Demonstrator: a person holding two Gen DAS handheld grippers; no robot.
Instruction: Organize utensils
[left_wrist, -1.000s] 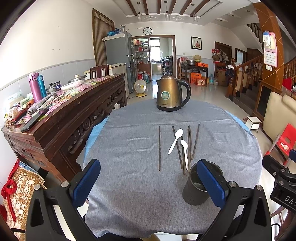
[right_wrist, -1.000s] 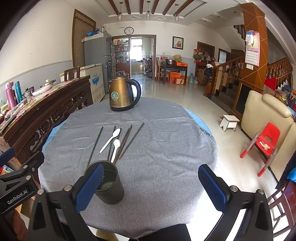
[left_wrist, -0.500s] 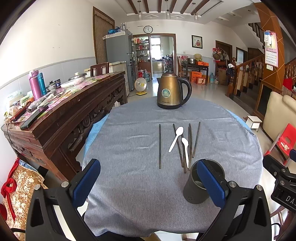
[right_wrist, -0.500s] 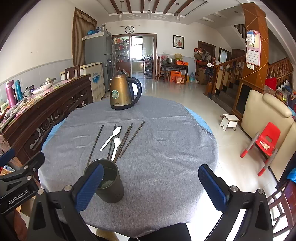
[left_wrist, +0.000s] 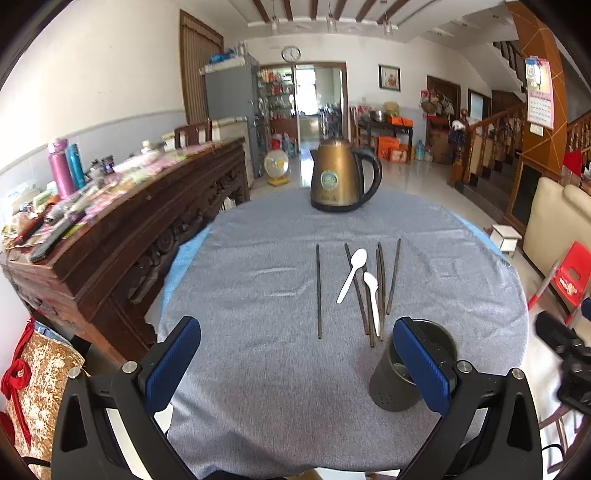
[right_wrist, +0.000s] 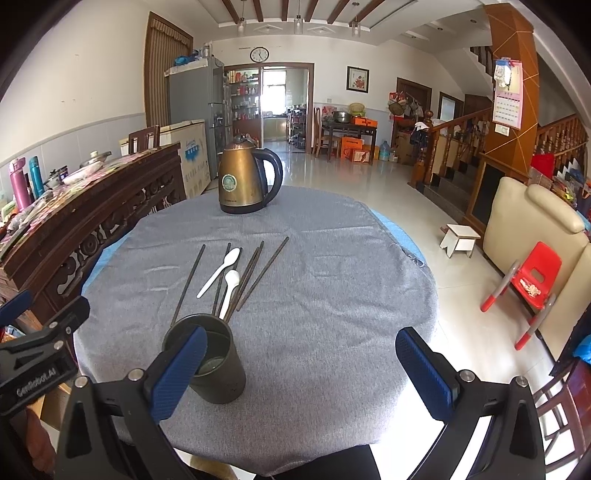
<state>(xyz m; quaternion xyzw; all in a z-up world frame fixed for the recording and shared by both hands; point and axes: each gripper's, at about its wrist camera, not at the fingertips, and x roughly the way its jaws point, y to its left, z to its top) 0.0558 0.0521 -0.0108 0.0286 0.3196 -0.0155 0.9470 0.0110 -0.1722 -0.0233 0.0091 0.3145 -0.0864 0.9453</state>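
Both grippers hang over the near edge of the round bench (left_wrist: 258, 266), draped in grey cloth. The left gripper (left_wrist: 297, 363) has its blue-padded fingers (left_wrist: 171, 363) spread wide, nothing between them. Same story for the right gripper (right_wrist: 303, 373): fingers (right_wrist: 424, 373) wide apart, holding nothing.

Out on the cloth, the utensils lie in a loose row. One dark chopstick (left_wrist: 318, 291) lies alone to the left, well apart from the rest. Beside it, a cluster of chopsticks (left_wrist: 382, 284) fans out, with two white plastic spoons among them: the far spoon (left_wrist: 352, 275) slants across a chopstick, the near spoon (left_wrist: 372, 299) lies along the sticks, bowl pointing away.

Just this side of the cluster stands the dark cylindrical holder (right_wrist: 210, 365), upright, partly hidden behind the right gripper's left finger. Whether anything sits inside it, I cannot tell.

At the far side of the bench, a bronze electric kettle (left_wrist: 340, 181) stands upright.
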